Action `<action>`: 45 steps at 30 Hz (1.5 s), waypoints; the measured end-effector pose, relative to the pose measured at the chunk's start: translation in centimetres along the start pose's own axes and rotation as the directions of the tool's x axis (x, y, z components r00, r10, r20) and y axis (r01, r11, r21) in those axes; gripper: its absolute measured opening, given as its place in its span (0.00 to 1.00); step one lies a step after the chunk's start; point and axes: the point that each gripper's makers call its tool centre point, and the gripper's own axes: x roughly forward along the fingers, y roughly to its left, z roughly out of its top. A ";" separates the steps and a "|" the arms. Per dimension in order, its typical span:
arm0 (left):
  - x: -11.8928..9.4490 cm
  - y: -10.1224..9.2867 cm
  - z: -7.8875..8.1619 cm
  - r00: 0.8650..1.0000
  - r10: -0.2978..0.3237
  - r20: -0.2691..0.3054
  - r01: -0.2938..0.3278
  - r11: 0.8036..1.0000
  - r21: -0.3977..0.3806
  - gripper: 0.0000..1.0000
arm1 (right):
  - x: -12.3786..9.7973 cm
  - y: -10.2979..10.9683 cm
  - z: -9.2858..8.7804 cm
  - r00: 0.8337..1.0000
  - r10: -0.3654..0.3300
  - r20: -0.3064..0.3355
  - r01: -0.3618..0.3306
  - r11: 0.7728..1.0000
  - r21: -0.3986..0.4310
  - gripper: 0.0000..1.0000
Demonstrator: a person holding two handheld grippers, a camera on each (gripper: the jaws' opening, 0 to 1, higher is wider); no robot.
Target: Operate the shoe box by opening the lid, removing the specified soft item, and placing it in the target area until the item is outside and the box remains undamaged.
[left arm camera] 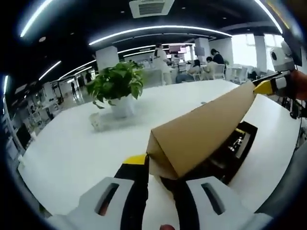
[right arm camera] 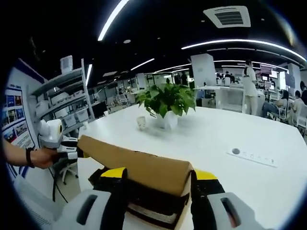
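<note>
A brown cardboard lid (left arm camera: 201, 129) is tilted up over the black shoe box (left arm camera: 242, 139) on the white table (left arm camera: 72, 153). My left gripper (left arm camera: 156, 173) is shut on the lid's near corner, a yellow fingertip (left arm camera: 136, 159) pressed against it. My right gripper (left arm camera: 271, 86) holds the lid's far end. In the right gripper view the lid (right arm camera: 139, 167) sits between the yellow-tipped jaws of my right gripper (right arm camera: 159, 175), with the dark box (right arm camera: 144, 203) below it. The left gripper (right arm camera: 67, 148), held by a hand (right arm camera: 41, 158), grips the lid's other end. The box's contents are hidden.
A potted green plant (left arm camera: 117, 84) (right arm camera: 168, 100) and a small white cup (left arm camera: 96, 120) (right arm camera: 141, 122) stand mid-table. A flat socket strip (right arm camera: 252, 155) lies on the table to the right. Shelves (right arm camera: 62, 105) stand at the left, and people sit at desks (left arm camera: 201, 69) far behind.
</note>
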 end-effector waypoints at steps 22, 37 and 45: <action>1.0 1.4 1.2 0.999 0.034 -0.027 -0.034 0.999 -0.021 0.07 | 0.2 -1.4 -1.1 0.999 -0.038 -0.039 0.034 0.994 -0.100 0.39; 1.6 1.9 1.6 0.999 0.034 -0.026 -0.034 0.999 -0.025 0.06 | 2.9 -4.6 -1.5 0.985 -0.149 -0.084 0.145 0.988 -0.060 0.20; 2.1 2.4 1.8 0.999 0.039 -0.023 -0.040 0.998 -0.041 0.06 | 3.9 -6.3 -3.0 0.973 -0.190 -0.134 0.185 0.982 -0.042 0.14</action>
